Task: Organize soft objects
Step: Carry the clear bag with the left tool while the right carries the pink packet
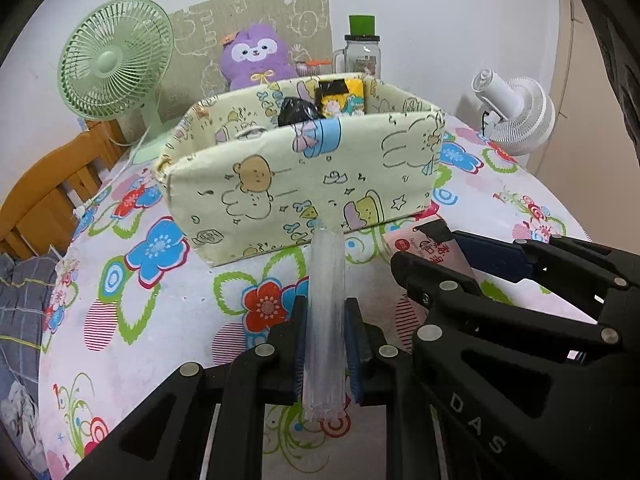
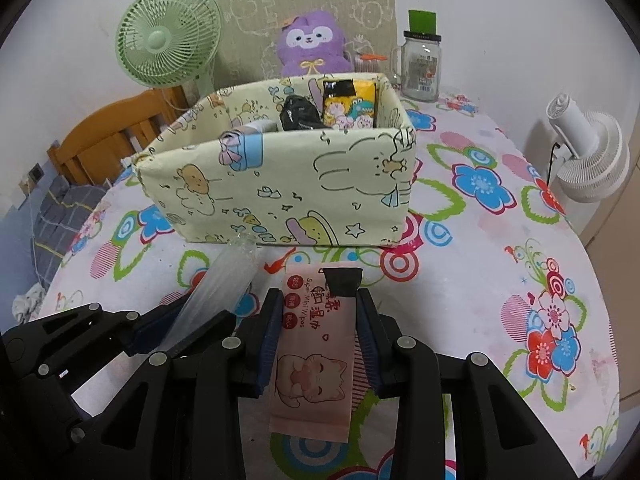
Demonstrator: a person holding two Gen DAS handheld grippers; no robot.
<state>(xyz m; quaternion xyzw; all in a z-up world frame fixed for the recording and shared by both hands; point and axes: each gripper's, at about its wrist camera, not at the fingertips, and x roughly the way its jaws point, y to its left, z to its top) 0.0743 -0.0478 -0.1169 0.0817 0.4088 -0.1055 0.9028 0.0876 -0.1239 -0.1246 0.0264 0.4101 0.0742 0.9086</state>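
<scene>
My left gripper (image 1: pixel 326 312) is shut on a clear plastic roll (image 1: pixel 325 320), held lengthwise above the flowered tablecloth (image 1: pixel 160 320). The same clear plastic roll (image 2: pixel 224 284) and the left gripper (image 2: pixel 180 320) show at the lower left of the right wrist view. My right gripper (image 2: pixel 318 300) is shut on a pink pack of mini wipes (image 2: pixel 314 356) with a cat drawing; that right gripper (image 1: pixel 416 248) and the pink wipes pack (image 1: pixel 416 246) also appear at the right of the left wrist view. A pale yellow fabric box (image 1: pixel 304 184) (image 2: pixel 280 184) stands just ahead, holding a yellow packet (image 1: pixel 340 96) and a black bundle (image 1: pixel 298 110).
Behind the box sit a purple plush (image 1: pixel 256 60), a glass jar with a green lid (image 1: pixel 362 52) and a cardboard sheet (image 1: pixel 256 16). A green fan (image 1: pixel 116 60) stands at the back left, a white fan (image 1: pixel 516 116) at the right. A wooden chair (image 1: pixel 52 192) is beside the table's left edge.
</scene>
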